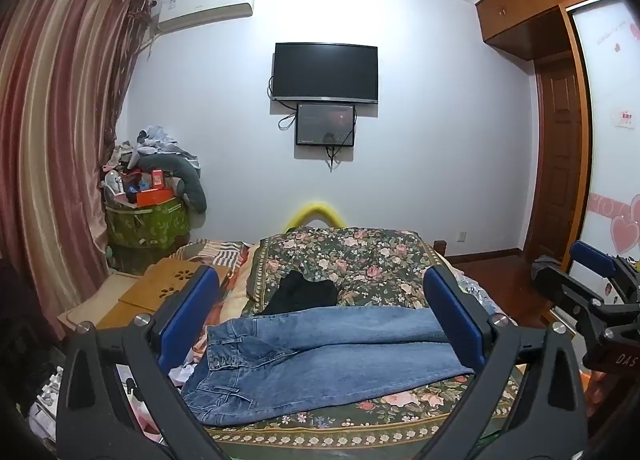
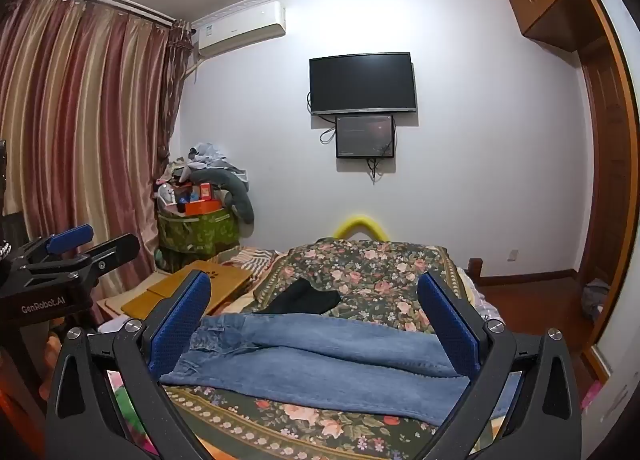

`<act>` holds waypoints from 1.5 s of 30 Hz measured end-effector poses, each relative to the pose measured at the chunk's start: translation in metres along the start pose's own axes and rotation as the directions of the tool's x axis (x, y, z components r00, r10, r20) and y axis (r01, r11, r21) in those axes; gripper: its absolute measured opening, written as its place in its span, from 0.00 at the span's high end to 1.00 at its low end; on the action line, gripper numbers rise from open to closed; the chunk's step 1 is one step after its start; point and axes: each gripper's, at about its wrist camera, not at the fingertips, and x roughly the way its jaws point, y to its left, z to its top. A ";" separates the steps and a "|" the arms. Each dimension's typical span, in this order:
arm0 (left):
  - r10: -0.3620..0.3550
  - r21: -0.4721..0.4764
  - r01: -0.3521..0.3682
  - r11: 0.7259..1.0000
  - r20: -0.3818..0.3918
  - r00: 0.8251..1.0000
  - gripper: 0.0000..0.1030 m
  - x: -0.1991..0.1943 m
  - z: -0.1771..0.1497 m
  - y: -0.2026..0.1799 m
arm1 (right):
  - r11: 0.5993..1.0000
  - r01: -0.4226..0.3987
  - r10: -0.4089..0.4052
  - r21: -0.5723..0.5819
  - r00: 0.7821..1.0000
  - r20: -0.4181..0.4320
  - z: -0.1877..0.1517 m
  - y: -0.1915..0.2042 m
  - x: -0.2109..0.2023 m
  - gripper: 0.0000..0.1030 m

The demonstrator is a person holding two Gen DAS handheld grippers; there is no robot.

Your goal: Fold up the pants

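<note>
Blue jeans [image 1: 320, 356] lie flat across a floral bedspread [image 1: 360, 260], waistband to the left, legs running right, one leg over the other. They also show in the right wrist view [image 2: 328, 360]. My left gripper [image 1: 320, 316] is open and empty, held above the jeans with its blue pads wide apart. My right gripper [image 2: 316, 320] is open and empty too, above the legs. The right gripper shows at the right edge of the left wrist view [image 1: 592, 288]. The left gripper shows at the left edge of the right wrist view [image 2: 80, 248].
A black garment [image 1: 300, 294] lies on the bed behind the jeans. A wooden lap tray [image 1: 168, 286] sits at the bed's left. A green bin piled with clutter [image 1: 148, 204] stands by the striped curtain [image 1: 52, 160]. A wardrobe [image 1: 560, 140] is at the right.
</note>
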 end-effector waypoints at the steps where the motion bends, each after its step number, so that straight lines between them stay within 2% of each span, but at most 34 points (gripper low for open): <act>1: 0.001 0.002 -0.001 1.000 -0.006 1.000 0.00 0.000 0.000 0.000 | 1.000 -0.003 0.003 -0.001 1.000 0.000 0.000 0.000 0.000 0.00; 17: 0.004 0.012 -0.004 1.000 -0.022 1.000 0.00 0.004 -0.001 0.001 | 1.000 -0.022 0.022 -0.008 1.000 0.007 0.000 0.002 0.008 0.00; 29: 0.006 0.017 -0.006 1.000 -0.017 1.000 0.00 0.021 -0.024 0.007 | 1.000 -0.016 0.016 -0.014 1.000 0.004 0.006 0.002 0.005 0.00; 45: 0.005 0.013 -0.005 1.000 -0.016 1.000 0.00 0.012 -0.012 0.006 | 1.000 -0.009 0.009 -0.020 1.000 0.003 0.007 0.003 0.006 0.00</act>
